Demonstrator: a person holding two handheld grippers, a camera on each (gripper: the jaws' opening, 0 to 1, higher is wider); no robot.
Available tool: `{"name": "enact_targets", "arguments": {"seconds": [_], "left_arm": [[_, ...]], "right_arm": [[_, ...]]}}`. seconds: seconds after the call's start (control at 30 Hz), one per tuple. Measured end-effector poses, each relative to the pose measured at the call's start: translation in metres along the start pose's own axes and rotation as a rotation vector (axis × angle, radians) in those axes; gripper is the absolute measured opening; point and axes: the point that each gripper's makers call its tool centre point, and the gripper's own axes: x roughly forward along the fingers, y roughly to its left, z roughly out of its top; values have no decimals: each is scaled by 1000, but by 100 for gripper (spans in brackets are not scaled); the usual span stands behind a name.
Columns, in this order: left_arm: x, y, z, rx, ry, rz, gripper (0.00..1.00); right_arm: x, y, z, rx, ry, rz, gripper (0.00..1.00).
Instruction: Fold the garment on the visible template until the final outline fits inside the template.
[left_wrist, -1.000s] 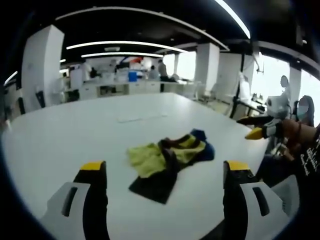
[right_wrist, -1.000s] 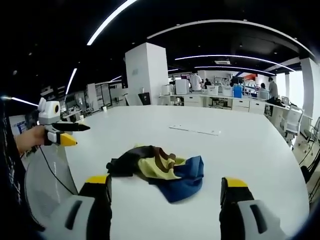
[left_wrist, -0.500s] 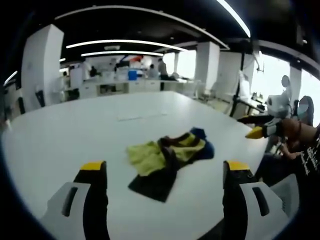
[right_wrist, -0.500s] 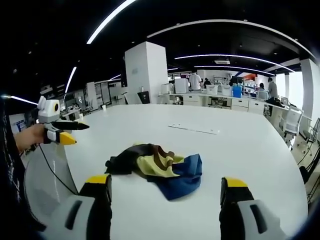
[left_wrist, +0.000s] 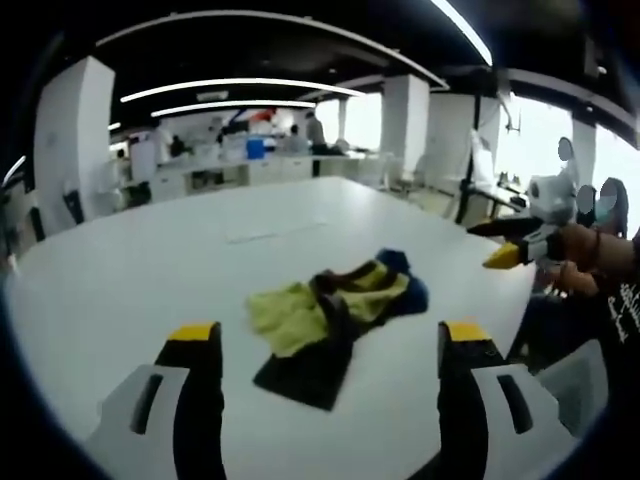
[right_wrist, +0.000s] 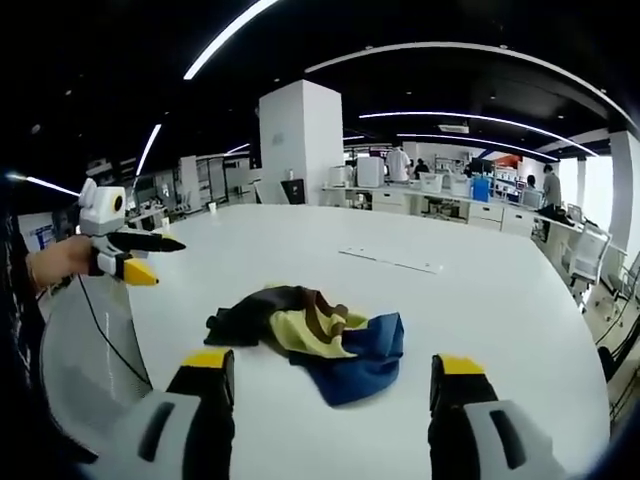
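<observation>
Garment (left_wrist: 335, 312) crumpled in a loose heap on the white tabletop (left_wrist: 150, 270), toward the near edge, well short of both grippers. Yellow, black and blue patches mixed together, with a dark flap trailing toward the left gripper view's camera and the blue part lying at the far right of the heap. Same heap (right_wrist: 310, 338) in the right gripper view, black at the left, yellow in the middle, blue at the right, resting flat on the tabletop (right_wrist: 480, 290).

Left gripper (left_wrist: 325, 345) hanging above the tabletop with jaws spread wide and nothing between them; also seen from the other side (right_wrist: 130, 258), held in a hand (right_wrist: 55, 265) at the tabletop's edge. Right gripper (right_wrist: 335, 370) likewise raised, jaws parted and empty; seen too in the left gripper view (left_wrist: 515, 240), gripped by a hand (left_wrist: 590, 250).

Thin pale strip (right_wrist: 390, 260) lying flat farther back on the tabletop. Office desks and white pillars (right_wrist: 298, 140) beyond, under long ceiling lights.
</observation>
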Motion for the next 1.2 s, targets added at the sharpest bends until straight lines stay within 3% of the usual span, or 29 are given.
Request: {"name": "enact_targets", "arguments": {"seconds": [0.3,0.5,0.67,0.87,1.2], "left_arm": [[21,0,-4,-11,3,-30,73],[35,-1,-5,4,13,-44,67],[46,-2,-5,-34,8,-61,65],[60,-6,-12,-1,28,-75,65],[81,-7,-20,1,33,-104,50]], "right_arm": [[21,-5,5,-40,4,17,61],[40,-2,2,-61,32,56,58],[55,-2,-4,-39,49,72,53],[69,-3,-7,-57,58,78,43],[93,-15,-18,-76,98,80,29]]}}
